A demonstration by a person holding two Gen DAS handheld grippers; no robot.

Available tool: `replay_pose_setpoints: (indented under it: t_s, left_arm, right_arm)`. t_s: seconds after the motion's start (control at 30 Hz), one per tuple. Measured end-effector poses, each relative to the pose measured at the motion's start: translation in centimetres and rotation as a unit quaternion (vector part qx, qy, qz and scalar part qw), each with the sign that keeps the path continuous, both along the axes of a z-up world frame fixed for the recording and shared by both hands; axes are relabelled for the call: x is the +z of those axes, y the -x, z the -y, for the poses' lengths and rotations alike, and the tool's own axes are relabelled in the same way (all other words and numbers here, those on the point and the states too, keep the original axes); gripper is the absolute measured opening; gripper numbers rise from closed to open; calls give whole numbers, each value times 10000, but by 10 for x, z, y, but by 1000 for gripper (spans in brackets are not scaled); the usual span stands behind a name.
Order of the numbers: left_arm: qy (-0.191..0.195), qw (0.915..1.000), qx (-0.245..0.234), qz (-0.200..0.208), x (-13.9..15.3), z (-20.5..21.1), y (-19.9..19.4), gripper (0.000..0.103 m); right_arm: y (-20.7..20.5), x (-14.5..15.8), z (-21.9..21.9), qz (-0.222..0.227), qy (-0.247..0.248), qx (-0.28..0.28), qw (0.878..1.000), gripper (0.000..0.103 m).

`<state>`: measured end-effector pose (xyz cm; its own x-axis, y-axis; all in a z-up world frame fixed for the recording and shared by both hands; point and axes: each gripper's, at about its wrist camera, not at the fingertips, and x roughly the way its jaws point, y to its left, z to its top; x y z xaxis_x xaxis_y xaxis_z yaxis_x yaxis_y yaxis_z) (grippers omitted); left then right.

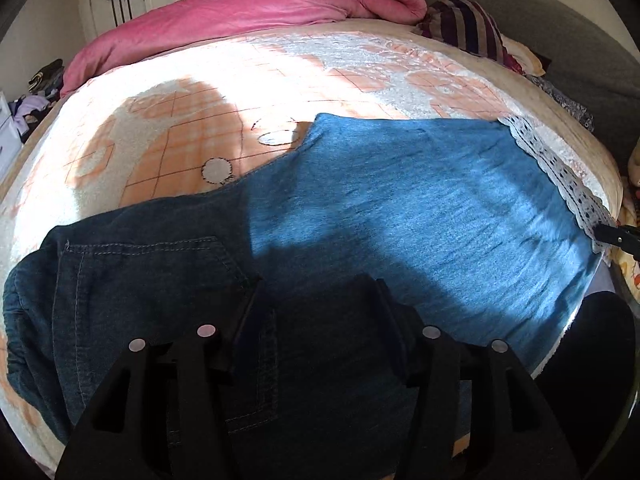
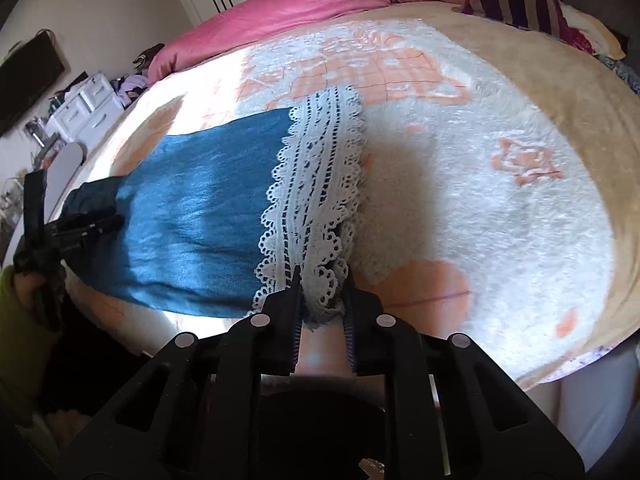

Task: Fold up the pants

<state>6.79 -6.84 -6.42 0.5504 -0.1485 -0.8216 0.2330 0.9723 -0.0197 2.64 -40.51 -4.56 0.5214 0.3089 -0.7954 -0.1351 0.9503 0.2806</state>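
Right tool: narrow, jaws nipping the lace hem at its near corner; grip looks shallow, so I'd take more cloth before lifting.
Left tool: wide, holding nothing, poised over the dark waist end by the pocket seam.
Pants: blue denim, flat across the bed, waist left, hem right.
Step, as judged: secure both ends, then carry hem to waist, edges matched, cloth taut.
Risk: lace slipping or stretching.

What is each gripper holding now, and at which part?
The right gripper holds the pants by the white lace hem. The left gripper is open over the waist end and holds nothing.
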Motion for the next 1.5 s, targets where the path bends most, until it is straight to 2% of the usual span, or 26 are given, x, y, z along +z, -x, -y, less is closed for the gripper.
replay_pose_setpoints:
  t_s: [0.1, 0.23, 0.27, 0.3, 0.33, 0.5, 0.57, 0.63, 0.7, 0.83, 0.93, 0.97, 1.03, 1.07, 1.1, 1.2, 1.33, 1.47, 1.5]
  left_arm:
    - [6, 10000, -29, 0, 0, 1, 1, 54]
    - [125, 9999, -33, 6, -1, 0, 0, 54]
    - [139, 9999, -41, 16, -1, 0, 0, 54]
    - [176, 9998, -54, 36, 0, 0, 1, 55]
    - [197, 9998, -64, 66, 3, -1, 2, 55]
    - [371, 9985, 15, 390, 31, -14, 16, 55]
    - [275, 9980, 211, 520, 39, -23, 17, 66]
    - [241, 9977, 313, 554, 42, -27, 16, 67]
    - [283, 9978, 305, 512, 40, -26, 14, 67]
    - [282, 9985, 92, 468, 29, -16, 12, 67]
    - [58, 9995, -21, 304, 13, -6, 7, 70]
    - [-65, 9998, 18, 180, 5, -5, 4, 77]
    - [-46, 10000, 26, 76, -3, -9, 2, 79]
    - [1, 10000, 23, 54, -4, -11, 1, 80]
    - [48, 10000, 21, 44, -3, -12, 1, 80]
    - [84, 9999, 10, 68, -4, -12, 1, 80]
    - [105, 9998, -18, 153, 4, -11, 5, 80]
    - [230, 9992, -165, 297, 23, -2, 12, 81]
    - [263, 9989, -218, 322, 28, 1, 13, 84]
  right_arm:
    - [0, -14, 1, -166, -27, -42, 9998, 13]
    - [0, -14, 5, -201, -151, -151, 9996, 15]
    - [2, -13, 5, -202, -161, -152, 9996, 17]
    - [3, -10, 6, -183, -151, -164, 9996, 23]
    - [5, -5, 9, -134, -97, -228, 9996, 32]
    - [17, 33, 17, 427, 58, -604, 9972, 43]
    - [18, 51, 3, 734, 206, -455, 9961, 48]
    - [12, 60, -20, 869, 325, -180, 9955, 58]
    - [3, 63, -47, 937, 461, 117, 9945, 60]
    - [-21, 54, -106, 814, 738, 760, 9910, 63]
    - [-41, 35, -135, 507, 840, 1031, 9898, 65]
    - [-47, 27, -142, 403, 917, 1055, 9894, 65]
    - [-56, 12, -145, 138, 1012, 1018, 9895, 68]
    - [-60, 2, -142, -78, 1212, 853, 9889, 68]
    - [-62, -4, -135, -225, 1151, 739, 9903, 69]
    - [-63, -1, -117, -308, 783, 404, 9956, 69]
    - [-48, 17, -98, 16, 132, 200, 9997, 72]
    - [-29, 40, -70, 341, -162, -301, 9988, 78]
    - [-24, 45, -63, 405, -224, -411, 9981, 81]
